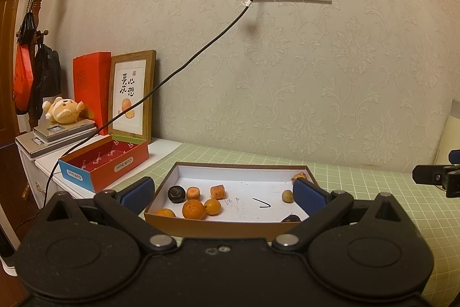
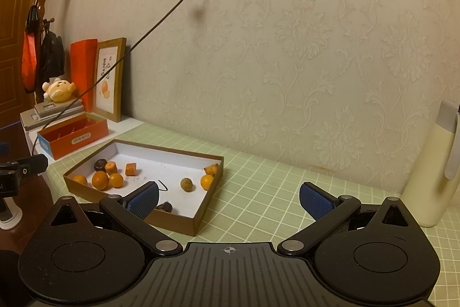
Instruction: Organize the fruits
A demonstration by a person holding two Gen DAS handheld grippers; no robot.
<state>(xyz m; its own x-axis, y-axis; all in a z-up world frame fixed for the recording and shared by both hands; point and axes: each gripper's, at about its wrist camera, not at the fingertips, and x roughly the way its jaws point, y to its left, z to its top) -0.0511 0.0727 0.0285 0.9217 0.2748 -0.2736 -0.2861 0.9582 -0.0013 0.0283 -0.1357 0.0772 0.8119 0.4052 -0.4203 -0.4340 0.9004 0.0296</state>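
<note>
A shallow brown box lid with a white floor (image 1: 244,186) lies on the green grid mat and holds several fruits. At its left are oranges (image 1: 194,209), a dark round fruit (image 1: 176,194) and carrot-like pieces (image 1: 217,191). At its right are a tan fruit (image 1: 287,196) and a dark one (image 1: 291,218). My left gripper (image 1: 224,196) is open and empty, hovering at the box's near edge. My right gripper (image 2: 230,199) is open and empty, to the right of the box (image 2: 161,160). An orange (image 2: 207,181) sits in the box's right corner.
An open red box (image 1: 106,163) stands on the white cabinet at the left, with a framed picture (image 1: 132,97), a plush toy (image 1: 63,111) and a taut power cord (image 1: 184,68) to the wall socket. A cream bottle (image 2: 434,171) stands at the right.
</note>
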